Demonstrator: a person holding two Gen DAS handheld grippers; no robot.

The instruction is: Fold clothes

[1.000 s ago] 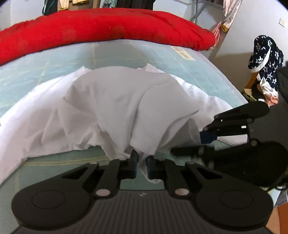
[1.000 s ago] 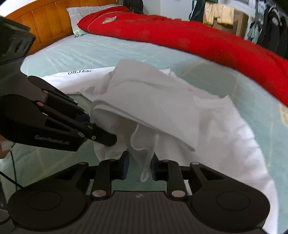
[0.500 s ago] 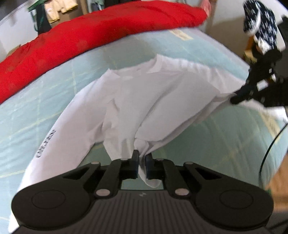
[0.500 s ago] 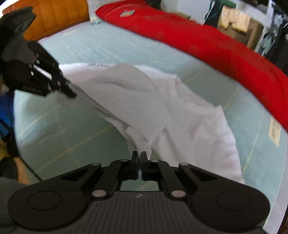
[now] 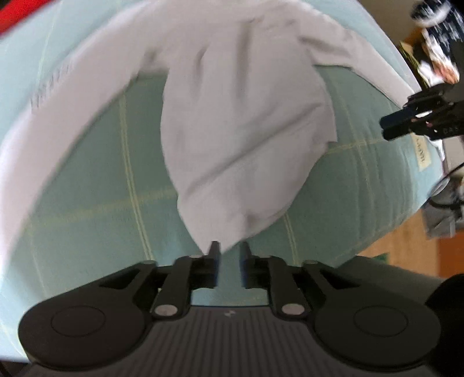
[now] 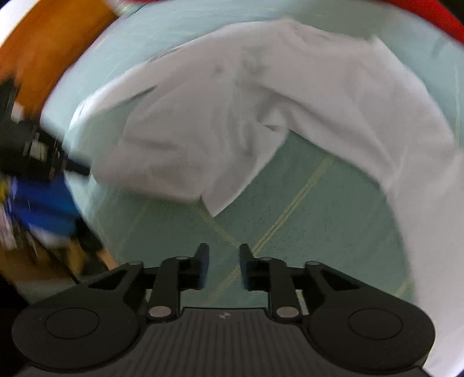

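A white garment (image 5: 240, 121) lies spread and rumpled on the pale green bed sheet (image 5: 87, 188). My left gripper (image 5: 230, 249) points down at the bed with its jaws opening. A hanging fold of the garment ends right at the fingertips, and green sheet shows through the gap. My right gripper (image 6: 224, 250) also has its jaws opening, with nothing between them. The garment's nearest corner (image 6: 214, 213) lies a little beyond it. In the left wrist view the right gripper (image 5: 384, 127) shows at the bed's right edge. In the right wrist view the left gripper (image 6: 81, 169) is a blur at the left.
A red quilt (image 6: 440, 17) lies along the far side of the bed. A wooden headboard (image 6: 43, 43) stands at the upper left. Beyond the bed's near edge are wooden floor (image 5: 406, 240), a dark star-patterned cloth (image 5: 435, 17) and blurred blue things (image 6: 43, 197).
Both grippers were shut on the garment's edge and pulled apart with it; now both stand parted and the cloth has dropped to the bed. Both views have tipped down toward the sheet.
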